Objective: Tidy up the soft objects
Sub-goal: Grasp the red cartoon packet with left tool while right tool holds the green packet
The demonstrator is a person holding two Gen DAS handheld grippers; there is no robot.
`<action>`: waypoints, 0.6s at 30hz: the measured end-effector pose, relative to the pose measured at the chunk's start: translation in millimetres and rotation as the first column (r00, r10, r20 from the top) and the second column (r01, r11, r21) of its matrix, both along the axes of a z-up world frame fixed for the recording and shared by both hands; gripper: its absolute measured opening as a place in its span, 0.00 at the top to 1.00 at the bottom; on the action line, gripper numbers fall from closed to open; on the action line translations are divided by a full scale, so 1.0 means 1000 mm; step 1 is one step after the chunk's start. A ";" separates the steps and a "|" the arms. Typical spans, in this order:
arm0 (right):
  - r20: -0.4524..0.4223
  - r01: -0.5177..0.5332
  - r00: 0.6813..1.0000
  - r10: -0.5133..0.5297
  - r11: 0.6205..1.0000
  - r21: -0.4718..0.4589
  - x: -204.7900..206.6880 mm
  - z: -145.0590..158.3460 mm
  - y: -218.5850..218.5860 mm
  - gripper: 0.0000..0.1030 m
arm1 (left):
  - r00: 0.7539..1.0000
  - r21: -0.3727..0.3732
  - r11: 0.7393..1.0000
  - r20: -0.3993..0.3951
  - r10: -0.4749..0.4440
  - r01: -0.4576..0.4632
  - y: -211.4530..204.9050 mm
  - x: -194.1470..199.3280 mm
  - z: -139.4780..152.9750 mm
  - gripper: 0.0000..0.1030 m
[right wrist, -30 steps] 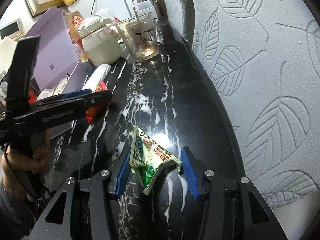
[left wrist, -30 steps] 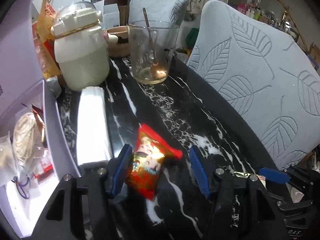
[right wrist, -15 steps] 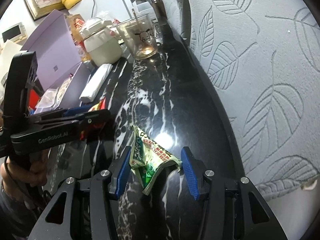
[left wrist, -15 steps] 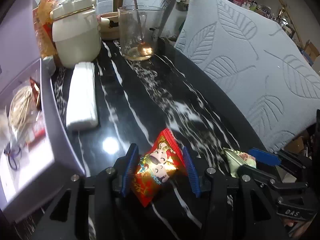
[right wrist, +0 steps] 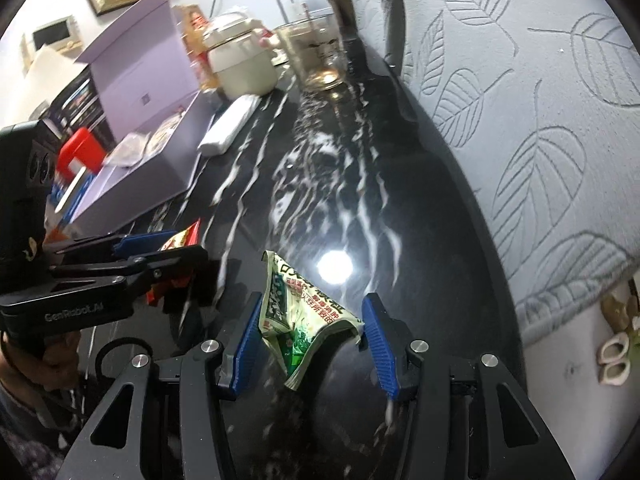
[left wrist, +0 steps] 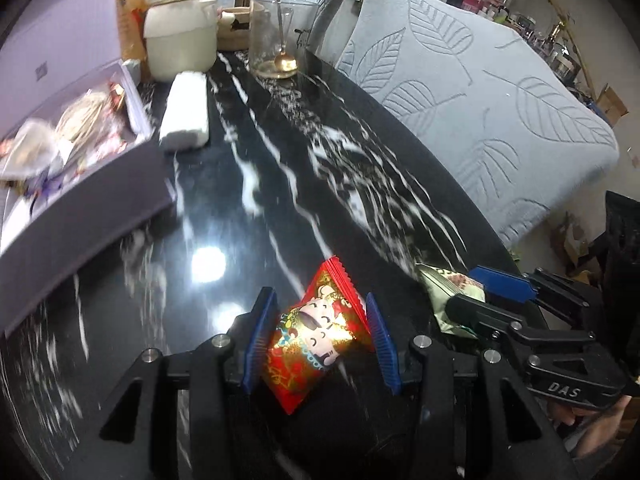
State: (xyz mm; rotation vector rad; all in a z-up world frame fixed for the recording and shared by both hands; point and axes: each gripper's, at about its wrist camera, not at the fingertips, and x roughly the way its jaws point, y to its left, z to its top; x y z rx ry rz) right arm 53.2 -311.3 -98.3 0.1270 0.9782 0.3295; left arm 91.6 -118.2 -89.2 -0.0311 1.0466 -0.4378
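My left gripper (left wrist: 320, 340) is shut on a red snack packet (left wrist: 316, 340) with a cartoon figure, held above the black marble table (left wrist: 280, 200). In the right wrist view that gripper (right wrist: 160, 252) shows at the left with the red packet (right wrist: 182, 238) peeking out. My right gripper (right wrist: 312, 332) is shut on a crumpled green and white packet (right wrist: 304, 316). The left wrist view shows the same right gripper (left wrist: 480, 292) at the lower right, the green packet (left wrist: 444, 288) in its blue pads.
A purple box (left wrist: 84, 184) holding several wrapped items lies open at the left. Behind it stand a white tissue pack (left wrist: 184, 116), a cream pot (left wrist: 180, 40) and a glass with a spoon (left wrist: 276, 40). Grey leaf-pattern chair backs (left wrist: 480, 112) line the table's right edge.
The left gripper's jaws closed onto the red packet and lifted it, then both grippers drew back along the table toward the near end. The right gripper kept hold of the green packet.
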 end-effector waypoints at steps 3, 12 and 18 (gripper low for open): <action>0.000 -0.027 1.000 0.027 1.000 -0.005 -0.013 0.000 0.006 0.52 | 1.000 0.001 1.000 -0.002 0.001 -0.001 0.005 -0.018 0.001 0.55; -0.010 -0.035 0.999 0.035 0.999 -0.011 -0.036 0.000 0.014 0.46 | 0.996 0.086 0.993 0.027 -0.086 0.083 0.001 -0.042 -0.008 0.41; -0.017 -0.004 1.000 0.004 1.000 -0.001 -0.040 0.001 0.015 0.33 | 0.995 0.106 0.991 0.056 -0.086 0.080 0.008 -0.051 -0.010 0.37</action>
